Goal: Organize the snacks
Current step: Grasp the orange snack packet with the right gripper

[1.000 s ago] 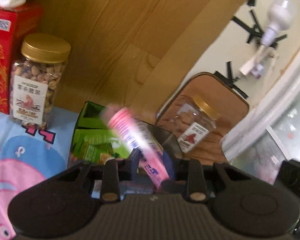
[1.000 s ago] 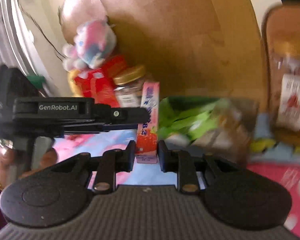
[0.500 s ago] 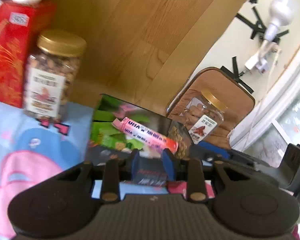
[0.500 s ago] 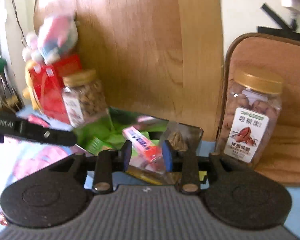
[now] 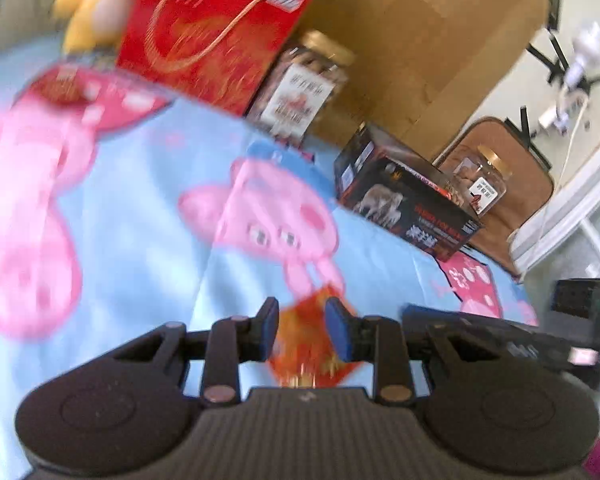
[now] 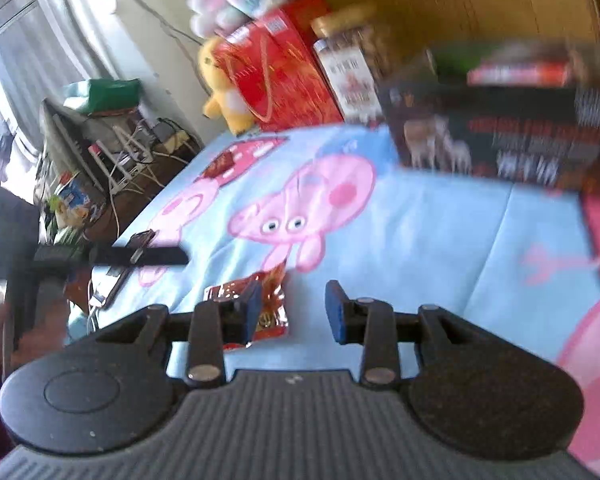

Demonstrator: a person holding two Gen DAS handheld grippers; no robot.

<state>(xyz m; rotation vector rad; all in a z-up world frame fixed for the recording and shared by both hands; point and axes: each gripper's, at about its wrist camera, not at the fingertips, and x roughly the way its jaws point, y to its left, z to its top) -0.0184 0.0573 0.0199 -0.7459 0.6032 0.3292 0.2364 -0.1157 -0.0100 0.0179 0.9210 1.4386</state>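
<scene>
Lying on the blue cartoon sheet (image 5: pixel 148 216), a red-orange snack packet (image 5: pixel 312 340) sits low in the left wrist view, between the fingers of the left gripper (image 5: pixel 306 330). The blue pads stand a little apart, one on each side of the packet; blur hides whether they press on it. Left to right along the back of that view stand a yellow plush (image 5: pixel 84 12), a red gift bag (image 5: pixel 212 36), a gold-lidded nut jar (image 5: pixel 304 92) and, on the sheet, a black box (image 5: pixel 404 204) that holds snacks. Behind the box a second jar (image 5: pixel 482 180) rests against a brown cushion (image 5: pixel 528 176). A wooden panel (image 5: pixel 412 40) backs the row. The other gripper's dark body shows at the right edge.

From the right wrist, a cluttered side table (image 6: pixel 112 152) stands far left, then the left gripper's black arm (image 6: pixel 140 256) reaching over the sheet (image 6: pixel 420 232). The packet (image 6: pixel 268 304) lies just behind the right gripper's left finger, touching the sheet. The right gripper (image 6: pixel 290 308) has its jaws apart with only bare sheet between them. Farther back come the plush (image 6: pixel 224 92), the gift bag (image 6: pixel 280 80), the jar (image 6: pixel 352 68) and the black box (image 6: pixel 500 132), blurred, at the right.
</scene>
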